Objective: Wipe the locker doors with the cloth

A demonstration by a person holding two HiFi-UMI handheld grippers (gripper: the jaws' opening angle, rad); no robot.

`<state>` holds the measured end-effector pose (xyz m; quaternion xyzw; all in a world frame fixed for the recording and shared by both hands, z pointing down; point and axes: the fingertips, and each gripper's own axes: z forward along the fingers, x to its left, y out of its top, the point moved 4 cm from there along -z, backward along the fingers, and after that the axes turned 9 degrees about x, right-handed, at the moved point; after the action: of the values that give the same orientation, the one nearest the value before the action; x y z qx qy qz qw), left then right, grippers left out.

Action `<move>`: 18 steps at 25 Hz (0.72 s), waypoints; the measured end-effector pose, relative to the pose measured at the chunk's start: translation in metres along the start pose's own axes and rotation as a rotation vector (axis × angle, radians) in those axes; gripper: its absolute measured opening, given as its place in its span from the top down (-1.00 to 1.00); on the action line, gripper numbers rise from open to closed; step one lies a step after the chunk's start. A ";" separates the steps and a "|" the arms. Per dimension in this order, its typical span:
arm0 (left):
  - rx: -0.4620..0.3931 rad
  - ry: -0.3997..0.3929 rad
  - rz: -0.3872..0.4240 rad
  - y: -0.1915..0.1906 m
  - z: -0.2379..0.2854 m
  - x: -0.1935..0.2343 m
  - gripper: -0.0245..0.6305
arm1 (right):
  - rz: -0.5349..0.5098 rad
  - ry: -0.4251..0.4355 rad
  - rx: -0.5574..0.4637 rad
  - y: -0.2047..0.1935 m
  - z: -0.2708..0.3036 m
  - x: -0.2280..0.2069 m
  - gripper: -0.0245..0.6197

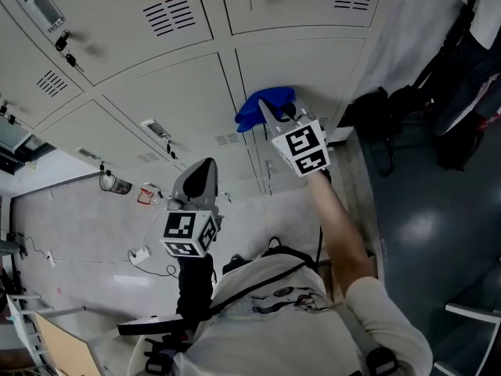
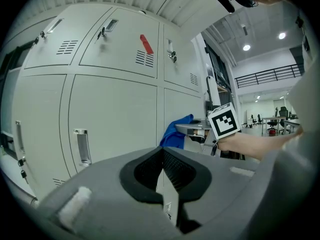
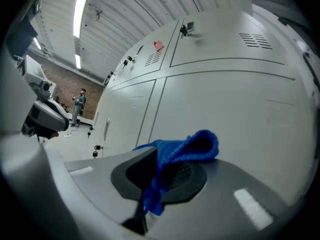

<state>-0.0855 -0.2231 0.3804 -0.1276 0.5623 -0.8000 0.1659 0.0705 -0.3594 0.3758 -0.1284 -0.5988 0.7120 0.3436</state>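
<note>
Cloth (image 1: 264, 106), one, blue, pinched between the jaws of the right gripper (image 1: 268, 113), with a bunched end sticking out past the tips and a tail hanging below them. Held up at the locker doors (image 1: 164, 100), close by a vertical seam in the lower row; touching the door or not, impossible to tell. Two grippers in all. Right forearm (image 1: 338, 224) stretched forward and up, bare beyond a light sleeve (image 1: 383, 308). Then the left gripper (image 1: 205, 169), held lower and nearer the body, well apart from the cloth, pointed at the same wall, jaws together with nothing between them. At least six doors counted in the left gripper view, in two rows of three, pale grey, with vent slits (image 1: 170, 14) and handles (image 2: 82, 146). One red tag (image 2: 146, 44) on an upper door, just above its vent. Off to the right, on the dark floor (image 1: 423, 233), black bags (image 1: 458, 108) beside the end of the lockers, clear of both grippers.
</note>
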 end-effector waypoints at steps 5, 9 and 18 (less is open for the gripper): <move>0.002 -0.010 0.000 -0.001 0.002 -0.002 0.93 | 0.004 -0.102 0.017 -0.021 -0.023 -0.044 0.83; 0.005 -0.026 0.003 -0.002 0.008 -0.007 0.93 | 0.006 -0.156 0.040 -0.036 -0.043 -0.076 0.83; 0.004 -0.067 0.008 0.000 0.019 -0.024 0.93 | 0.078 -0.323 0.074 -0.067 -0.087 -0.144 0.83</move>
<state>-0.0565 -0.2293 0.3867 -0.1518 0.5551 -0.7958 0.1882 0.2500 -0.3824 0.3845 -0.0228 -0.6141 0.7578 0.2192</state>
